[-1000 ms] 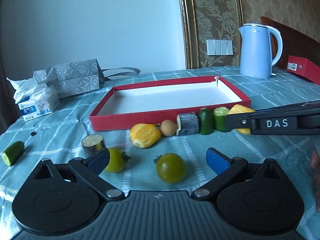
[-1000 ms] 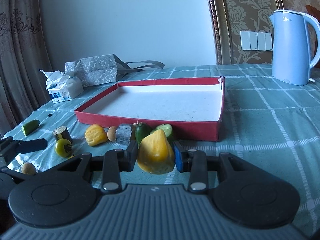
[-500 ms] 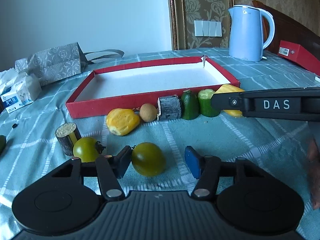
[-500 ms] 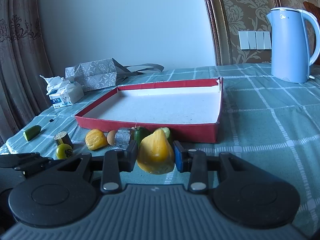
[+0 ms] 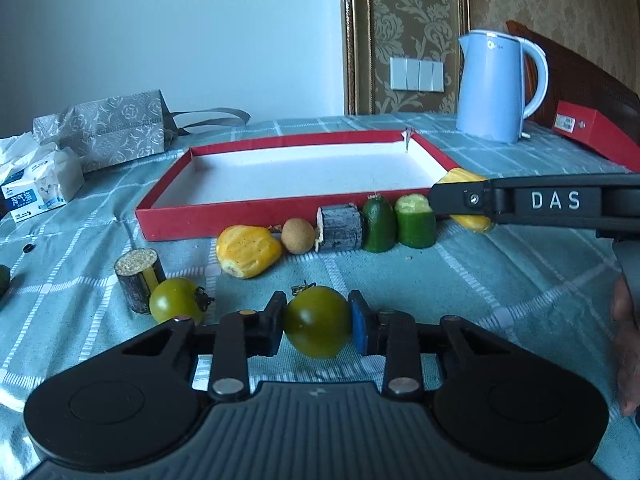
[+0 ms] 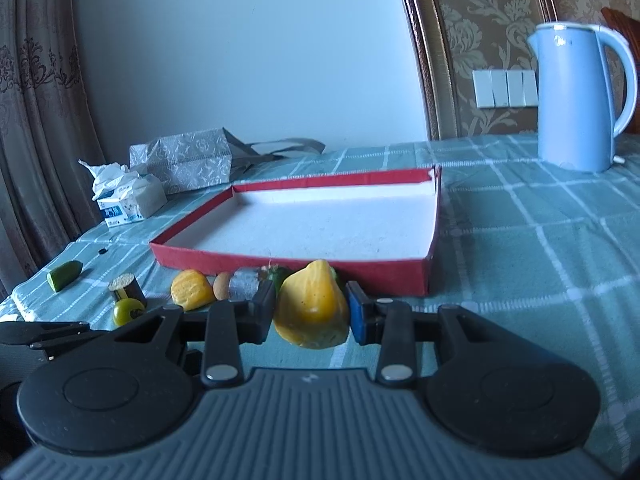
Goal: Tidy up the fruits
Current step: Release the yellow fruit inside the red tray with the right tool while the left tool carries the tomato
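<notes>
1. Left gripper (image 5: 317,322): jaws closing, pads already against both sides of a green tomato (image 5: 317,321)
2. Right gripper (image 6: 312,312): jaws clamped on a yellow fruit (image 6: 312,308)
3. A hand (image 5: 626,352) shows at the right edge

Beyond my work area I see a blue kettle (image 5: 496,88) standing at the far right of the checked tablecloth (image 5: 500,272), with a white switch panel (image 5: 417,75) on the patterned wallpaper behind it. A red box (image 5: 592,136) lies right of the kettle. At far left sits a grey patterned bag (image 5: 104,128), and a tissue pack (image 5: 40,188) just in front of it.
</notes>
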### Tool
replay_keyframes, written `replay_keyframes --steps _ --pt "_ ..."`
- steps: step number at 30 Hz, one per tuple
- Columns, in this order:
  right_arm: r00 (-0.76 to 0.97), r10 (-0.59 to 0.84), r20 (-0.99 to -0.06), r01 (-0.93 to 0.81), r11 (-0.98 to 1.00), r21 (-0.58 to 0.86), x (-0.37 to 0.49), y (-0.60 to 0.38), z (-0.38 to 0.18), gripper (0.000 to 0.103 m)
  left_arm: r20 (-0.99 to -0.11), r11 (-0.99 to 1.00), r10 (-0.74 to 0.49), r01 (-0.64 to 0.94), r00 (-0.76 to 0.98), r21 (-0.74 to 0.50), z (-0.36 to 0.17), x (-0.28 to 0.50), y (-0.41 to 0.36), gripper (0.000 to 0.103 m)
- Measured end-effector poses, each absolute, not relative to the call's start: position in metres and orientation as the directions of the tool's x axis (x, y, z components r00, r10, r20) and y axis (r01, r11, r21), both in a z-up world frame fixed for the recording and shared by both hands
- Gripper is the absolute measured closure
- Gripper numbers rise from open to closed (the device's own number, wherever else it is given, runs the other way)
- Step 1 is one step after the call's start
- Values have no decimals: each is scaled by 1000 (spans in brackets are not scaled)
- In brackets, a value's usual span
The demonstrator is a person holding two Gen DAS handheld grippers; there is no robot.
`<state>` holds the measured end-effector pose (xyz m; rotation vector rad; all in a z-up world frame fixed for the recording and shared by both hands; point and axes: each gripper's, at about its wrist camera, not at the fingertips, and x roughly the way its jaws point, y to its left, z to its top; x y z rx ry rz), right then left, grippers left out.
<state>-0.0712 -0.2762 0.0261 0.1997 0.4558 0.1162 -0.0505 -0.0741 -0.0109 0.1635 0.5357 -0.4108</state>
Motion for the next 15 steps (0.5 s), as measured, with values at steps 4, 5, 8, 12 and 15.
replay_keyframes --steps 4,5,8,12,15 --pt "899 131 -417 -55 981 188 -60 -280 41 67 -503 919 -328 393 800 24 -8 -52 -67 71" --pt "899 120 -420 -50 983 175 -54 -282 44 67 -497 923 -325 384 805 18 -7 -52 -65 71" --pt "894 76 -442 -11 989 149 -25 -292 48 67 -489 929 -318 369 812 8 -6 -51 -61 71" --pt "864 51 -501 26 989 145 14 -301 38 67 -479 935 -304 355 823 17 -7 -52 -60 71" --pt "855 12 -519 57 992 117 30 -302 26 67 -475 934 -306 356 825 16 -7 -53 -59 71"
